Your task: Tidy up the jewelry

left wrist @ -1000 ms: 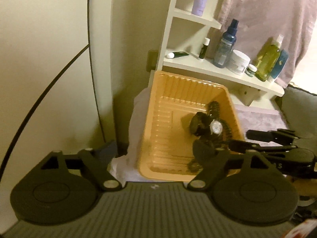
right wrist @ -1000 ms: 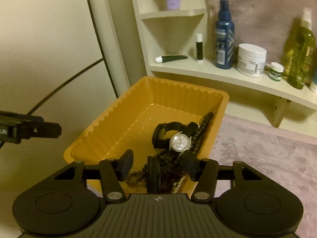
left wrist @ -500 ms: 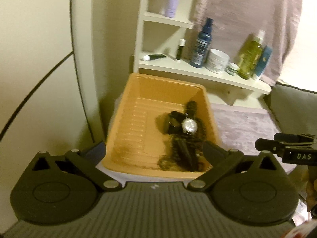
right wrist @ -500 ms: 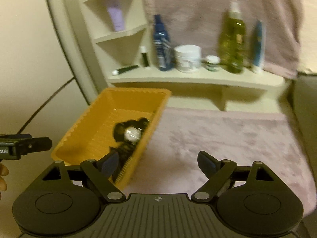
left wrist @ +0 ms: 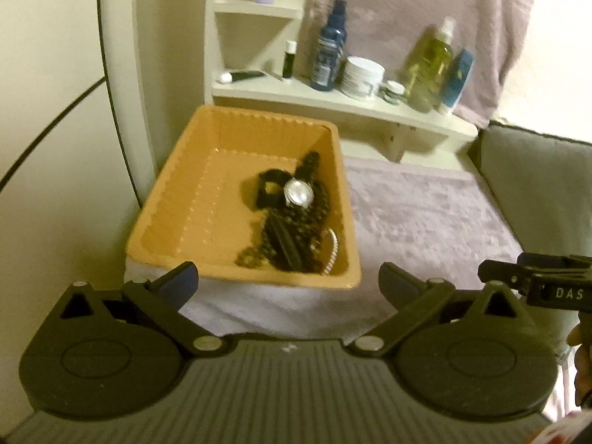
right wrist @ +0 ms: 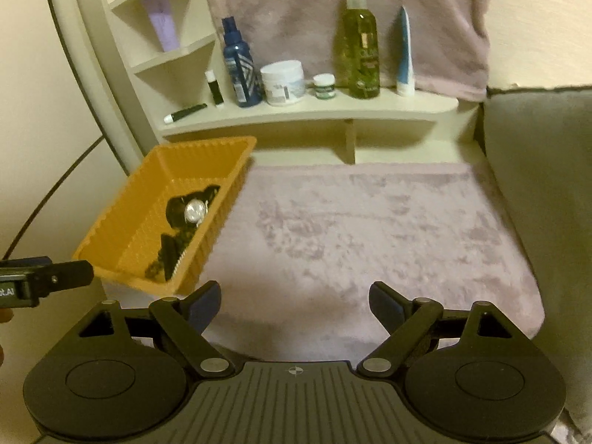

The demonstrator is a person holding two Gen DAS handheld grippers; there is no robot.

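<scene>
An orange plastic tray (left wrist: 192,199) (right wrist: 122,229) sits on a mauve plush mat, against the left wall. Inside it lie a black-strapped watch with a silver face (left wrist: 298,192) (right wrist: 194,211), dark bead strands (left wrist: 281,244) and a pale beaded bracelet (left wrist: 333,249), piled along its right side. My left gripper (left wrist: 288,285) hovers just short of the tray's near rim, open, nothing between its fingers. My right gripper (right wrist: 294,301) is open and empty over the bare mat, to the right of the tray. Each gripper's tip shows at the edge of the other's view.
A cream shelf unit (right wrist: 307,114) behind the mat carries a blue spray bottle (right wrist: 240,70), a white jar (right wrist: 283,82), a green spray bottle (right wrist: 360,51) and small tubes. The mauve mat (right wrist: 370,229) spreads right of the tray. A grey cushion (right wrist: 540,170) borders the right side.
Both grippers have drawn back from the tray and opened wider. The right one, earlier among the jewelry in the tray, has swung right over the mat, leaving the pieces in the tray.
</scene>
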